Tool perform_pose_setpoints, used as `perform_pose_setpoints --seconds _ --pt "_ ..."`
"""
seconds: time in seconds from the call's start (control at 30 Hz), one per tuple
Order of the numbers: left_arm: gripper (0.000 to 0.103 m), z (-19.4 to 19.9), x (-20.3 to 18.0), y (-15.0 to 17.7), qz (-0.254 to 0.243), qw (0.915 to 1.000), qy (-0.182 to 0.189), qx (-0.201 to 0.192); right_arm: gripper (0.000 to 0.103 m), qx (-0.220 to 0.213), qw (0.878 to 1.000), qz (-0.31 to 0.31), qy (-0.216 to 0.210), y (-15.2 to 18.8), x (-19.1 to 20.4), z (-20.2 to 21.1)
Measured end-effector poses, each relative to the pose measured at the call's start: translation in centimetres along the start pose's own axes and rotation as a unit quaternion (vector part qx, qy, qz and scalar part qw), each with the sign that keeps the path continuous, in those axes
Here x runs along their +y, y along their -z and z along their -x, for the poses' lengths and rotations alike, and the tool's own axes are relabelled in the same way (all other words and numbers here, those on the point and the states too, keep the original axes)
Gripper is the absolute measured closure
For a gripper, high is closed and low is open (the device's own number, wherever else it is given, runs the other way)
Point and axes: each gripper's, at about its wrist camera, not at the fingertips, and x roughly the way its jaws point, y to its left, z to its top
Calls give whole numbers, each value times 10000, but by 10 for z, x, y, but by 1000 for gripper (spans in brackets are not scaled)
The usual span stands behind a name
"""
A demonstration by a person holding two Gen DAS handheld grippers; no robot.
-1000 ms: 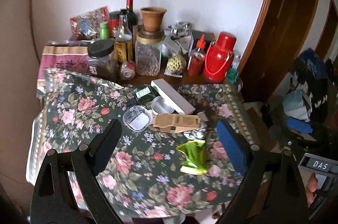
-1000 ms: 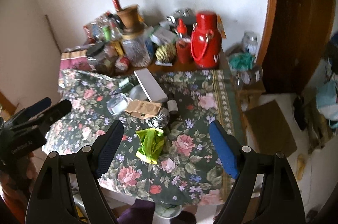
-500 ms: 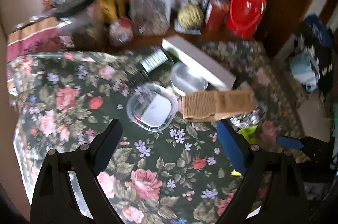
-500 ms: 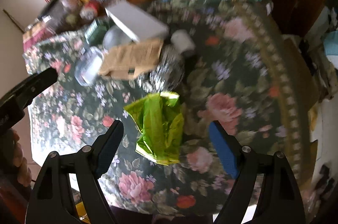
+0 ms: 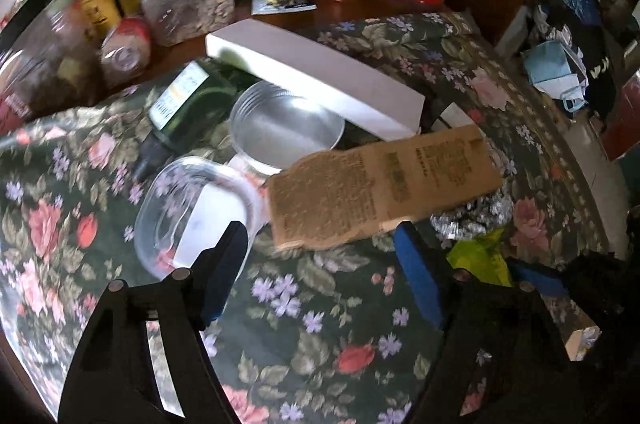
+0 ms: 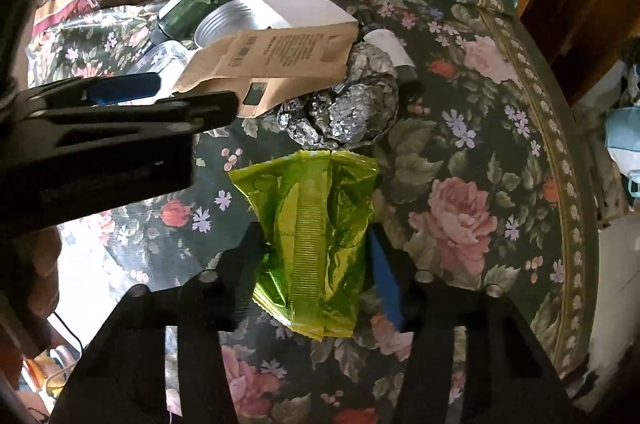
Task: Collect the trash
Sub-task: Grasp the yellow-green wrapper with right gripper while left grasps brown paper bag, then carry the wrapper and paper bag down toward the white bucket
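1. Right wrist view: green foil wrapper flat on the floral desk, between the right claw fingers; jaws just closing, pads at its edges, firm grip not confirmed.
2. Beyond it: crumpled foil ball, brown paper pouch with unreadable print.
3. Left claw open, jaws just narrowing, nothing between, poised before the pouch.
4. No brand legible.
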Motion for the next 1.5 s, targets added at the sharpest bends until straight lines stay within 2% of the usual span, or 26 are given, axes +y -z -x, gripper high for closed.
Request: perform_pose_setpoints --seconds 0.07,0.2,0.27,0.33,0.4,0.47,0.57,0.63,0.73,0.8,0.97,1.13,1.33,1.5 --pt "28 -2 -3 -3 -92 9999 45 -83 77 4 10000 -50 -71 2 -7 3" --pt "28 -8 -16 -9 -500 9985 -11 -204 83 125 9989 -366 -271 9 -28 11" --pt "35 -11 -20 -12 -643 9975 -95 -272 84 157 9982 -509 -260 13 -40 17" --pt "53 -18 -23 -15 -748 9970 -87 -185 84 180 9976 -630 -225 19 -52 24" --pt "63 -23 -24 -17 -777 9969 -69 -96 84 187 9968 -753 -202 23 -62 30" --pt "67 -25 -24 -18 -731 9972 -97 -116 84 160 9962 -850 -142 26 -75 37" --pt "92 -25 -19 -23 -489 9988 -40 -56 84 62 9954 -955 -17 29 -93 50" --pt "99 -21 -14 -24 -267 9996 20 -10 84 -15 9947 -1028 -18 29 -98 56" --pt "102 -9 -4 -25 175 9994 287 69 85 -167 9936 -1111 -99 25 -103 67" --pt "102 2 -2 -26 364 9988 328 -4 85 -285 9942 -1031 -122 17 -96 72" --pt "103 40 -6 -24 531 9977 227 -342 85 -654 9951 -721 -167 -1 -70 88" --pt "103 81 -14 -22 753 9945 49 -732 85 -999 9933 -495 -297 -8 -74 111" --pt "103 131 -29 -7 1171 9854 -136 -1228 85 -1370 9894 -142 -455 -10 -85 139" --pt "103 182 -53 17 1489 9727 -357 -1742 85 -1732 9821 264 -688 -11 -90 168"
